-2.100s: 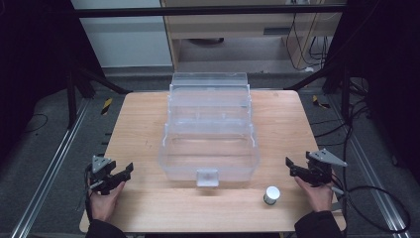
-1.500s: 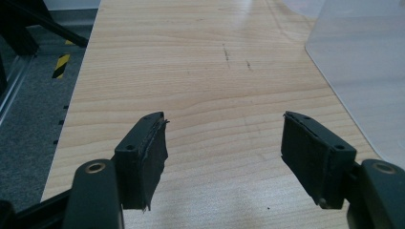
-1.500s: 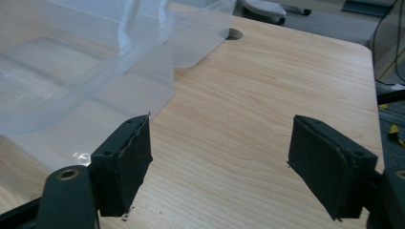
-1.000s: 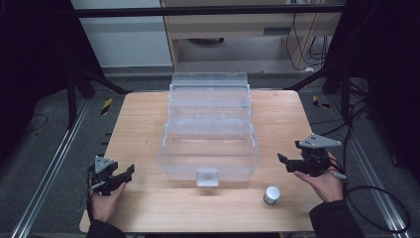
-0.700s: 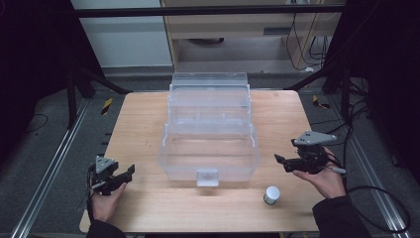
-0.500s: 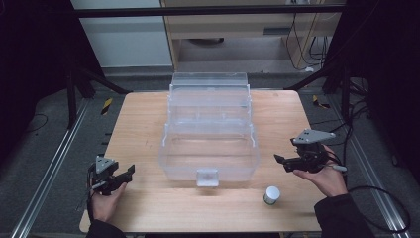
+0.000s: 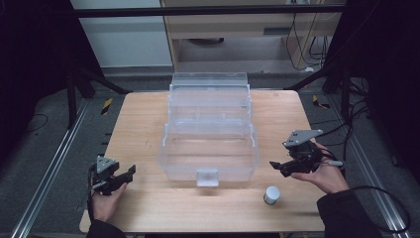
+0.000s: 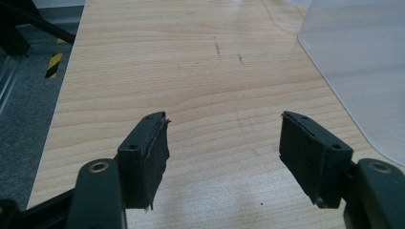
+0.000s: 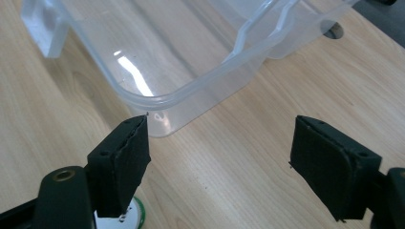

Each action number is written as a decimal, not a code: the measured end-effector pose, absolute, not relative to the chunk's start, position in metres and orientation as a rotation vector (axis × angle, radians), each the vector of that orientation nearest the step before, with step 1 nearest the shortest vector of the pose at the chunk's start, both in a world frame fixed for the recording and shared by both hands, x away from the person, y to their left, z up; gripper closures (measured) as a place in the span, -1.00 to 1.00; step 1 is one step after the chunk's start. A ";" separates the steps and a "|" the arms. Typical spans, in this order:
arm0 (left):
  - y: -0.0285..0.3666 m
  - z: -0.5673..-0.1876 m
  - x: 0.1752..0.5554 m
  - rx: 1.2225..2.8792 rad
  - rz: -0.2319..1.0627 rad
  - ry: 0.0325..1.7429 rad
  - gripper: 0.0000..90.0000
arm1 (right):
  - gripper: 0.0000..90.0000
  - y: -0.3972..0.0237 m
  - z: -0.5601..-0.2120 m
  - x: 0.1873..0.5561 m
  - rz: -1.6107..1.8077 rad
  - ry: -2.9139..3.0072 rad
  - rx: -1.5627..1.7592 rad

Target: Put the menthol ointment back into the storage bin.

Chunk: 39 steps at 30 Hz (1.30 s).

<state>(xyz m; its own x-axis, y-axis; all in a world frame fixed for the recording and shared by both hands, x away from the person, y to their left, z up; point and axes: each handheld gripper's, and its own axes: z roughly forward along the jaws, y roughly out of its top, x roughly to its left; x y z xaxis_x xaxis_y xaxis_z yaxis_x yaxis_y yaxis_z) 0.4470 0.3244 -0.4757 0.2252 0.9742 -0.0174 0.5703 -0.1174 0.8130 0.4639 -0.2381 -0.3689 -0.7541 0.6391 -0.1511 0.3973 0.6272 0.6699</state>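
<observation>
Wooden table [image 7: 148,124] fills the middle of the high view, and on it sits the big clear plastic storage box [image 7: 209,148], lid swung open toward the far side, white latch on its near wall facing the person. In the right gripper view its rounded near corner [image 9: 167,102] lies just ahead of the jaws, apart from them.

Right gripper [image 7: 280,166] now, held in the hand over the table's right side, just beside the box's right wall and pointing in at it. Its jaws [image 9: 219,157] are spread wide with bare wood between them, nothing gripped; they've just been easing a touch wider, then settling.

Left gripper [image 7: 126,174] sits low at the near left edge of the table, well apart from the box. Jaws spread here too [image 8: 222,152], released, only table grain between the pads.

Smallest of all: the little white round container [image 7: 271,195], standing upright on the table near the front edge, just below the right gripper and untouched. It peeks out under the left-hand jaw in the right gripper view [image 9: 114,217].
</observation>
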 end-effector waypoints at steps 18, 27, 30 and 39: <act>0.324 -0.476 0.447 1.792 0.708 1.428 -0.26 | -0.55 -0.225 -0.366 0.461 0.774 2.679 0.633; 0.323 -0.476 0.447 1.795 0.708 1.424 -0.26 | -0.54 -0.218 -0.366 0.459 0.682 2.781 0.535; 0.323 -0.476 0.447 1.795 0.707 1.423 -0.26 | -0.53 -0.217 -0.368 0.459 0.657 2.813 0.512; 0.323 -0.476 0.448 1.800 0.707 1.421 -0.26 | -0.52 -0.213 -0.374 0.458 0.576 2.878 0.437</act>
